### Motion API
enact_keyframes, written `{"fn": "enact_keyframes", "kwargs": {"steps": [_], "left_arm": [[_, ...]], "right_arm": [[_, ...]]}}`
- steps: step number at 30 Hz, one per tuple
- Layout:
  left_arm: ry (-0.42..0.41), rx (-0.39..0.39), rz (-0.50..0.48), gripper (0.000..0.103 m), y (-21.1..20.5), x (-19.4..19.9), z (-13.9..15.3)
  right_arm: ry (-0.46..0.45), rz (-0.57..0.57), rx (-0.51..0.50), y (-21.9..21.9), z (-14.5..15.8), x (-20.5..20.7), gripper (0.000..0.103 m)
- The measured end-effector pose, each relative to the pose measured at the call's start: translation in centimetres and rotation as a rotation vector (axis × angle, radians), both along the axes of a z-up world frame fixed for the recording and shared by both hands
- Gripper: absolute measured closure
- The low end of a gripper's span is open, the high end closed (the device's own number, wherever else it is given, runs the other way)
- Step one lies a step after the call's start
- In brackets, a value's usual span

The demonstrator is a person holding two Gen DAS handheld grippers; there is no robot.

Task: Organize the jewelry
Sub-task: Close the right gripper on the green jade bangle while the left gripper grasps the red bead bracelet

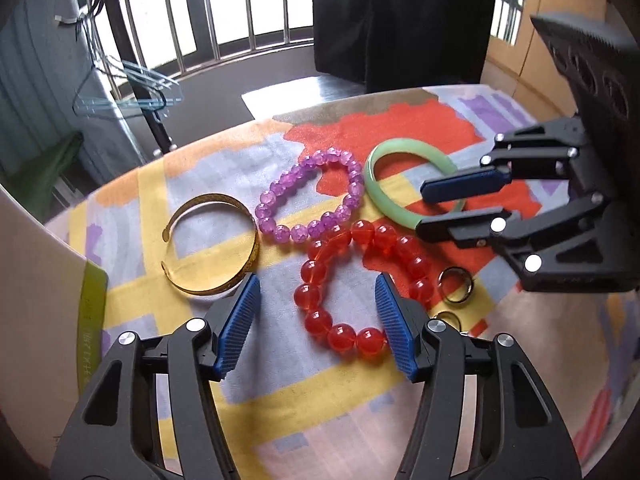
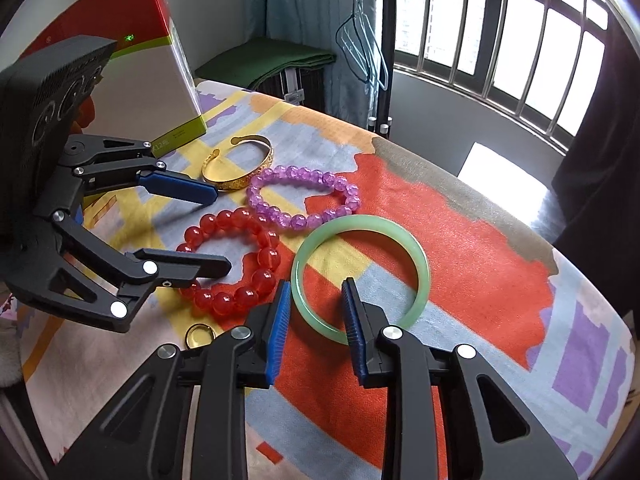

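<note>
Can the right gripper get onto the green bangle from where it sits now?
Probably yes. The right gripper is open with its pads either side of the green bangle's near rim, nothing between. The red bead bracelet lies just left, apart.

jewelry (image 1: 308,196) crowded together, box (image 2: 160,92) beside

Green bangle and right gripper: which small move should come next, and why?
Probably close the right gripper: its open jaws already straddle the near rim of the green bangle, which lies flat on the cloth, with the pads not yet pressing on it.
</note>
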State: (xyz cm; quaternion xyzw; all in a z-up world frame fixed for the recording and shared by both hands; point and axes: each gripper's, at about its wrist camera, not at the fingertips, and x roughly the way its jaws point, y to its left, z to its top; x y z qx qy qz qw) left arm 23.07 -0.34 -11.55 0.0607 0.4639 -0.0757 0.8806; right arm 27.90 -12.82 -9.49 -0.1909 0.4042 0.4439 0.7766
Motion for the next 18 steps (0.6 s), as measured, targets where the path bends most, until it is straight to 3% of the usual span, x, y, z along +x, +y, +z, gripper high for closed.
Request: {"fn": "enact_keyframes", "kwargs": {"steps": [6,11,15,18], "left_arm": [[-0.049,-0.004,0.003,0.046,0.2,-0.5,-0.2],[-0.067,0.001,-0.024,0.054,-0.2,-0.8,-0.2],[-0.073,-0.009,-0.067,0.076,-0.9,-1.1,-0.1],[-0.092,-0.016,-0.087,0.084,-1.2,-1.4,-0.2]], "right_arm": [[-0.052,0.022,-0.014,0.3,-0.1,-1.2,0.094],[-0.014,-0.010,0.025,-0.1,-0.2,-1.0,0.095],[0.022,-0.039,0.048,-0.4,-0.2,-0.8,0.096],[0.030,-0.039,0.065,-0.4,0.2,-1.1,0.096]]}}
